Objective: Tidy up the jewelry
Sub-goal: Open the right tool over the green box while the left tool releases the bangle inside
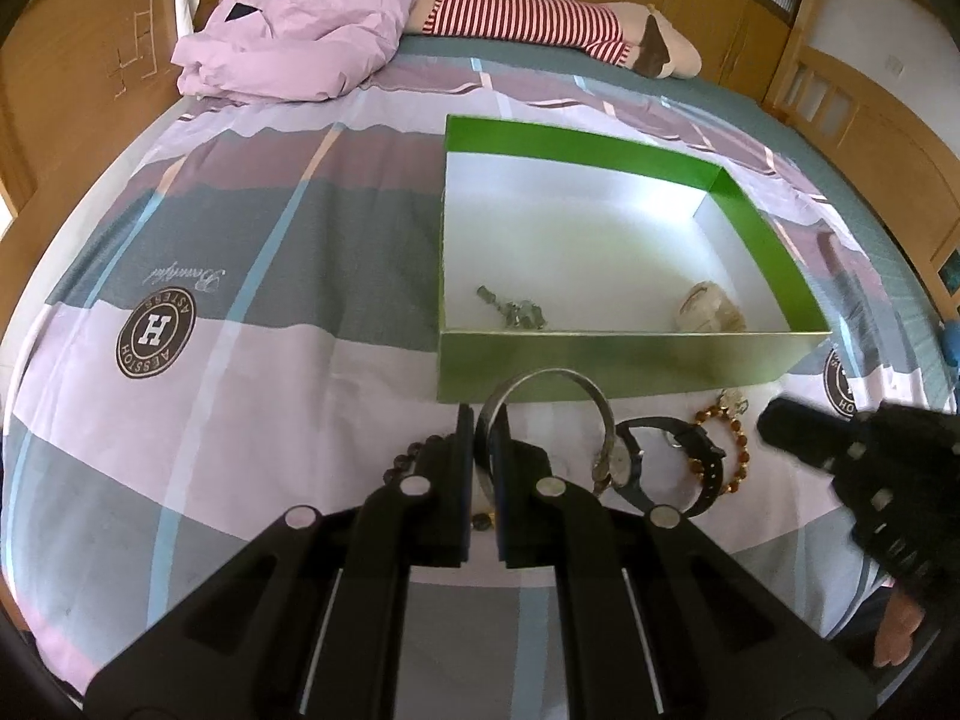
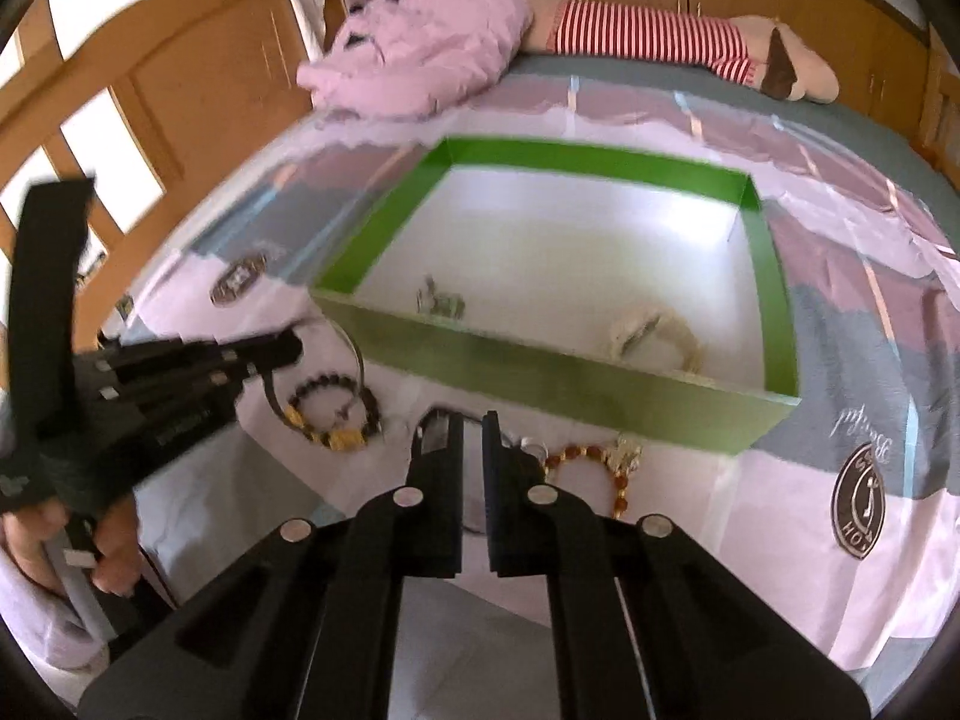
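Lifting the silver bangle (image 1: 543,414) clenched in our left gripper (image 1: 485,438), we risk dropping it before the green box (image 1: 630,360), since the grip is thin; whether our right gripper (image 2: 473,450) holds anything we cannot tell.

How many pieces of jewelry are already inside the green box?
2: a small silvery piece near the front left of the green box, and a pale bracelet near the front right. The front wall could hide more.

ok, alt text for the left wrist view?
The left gripper is shut on a silver bangle just in front of an open green box on a patchwork bedspread. A watch and amber bead bracelet lie beside it; the right gripper enters from the right.
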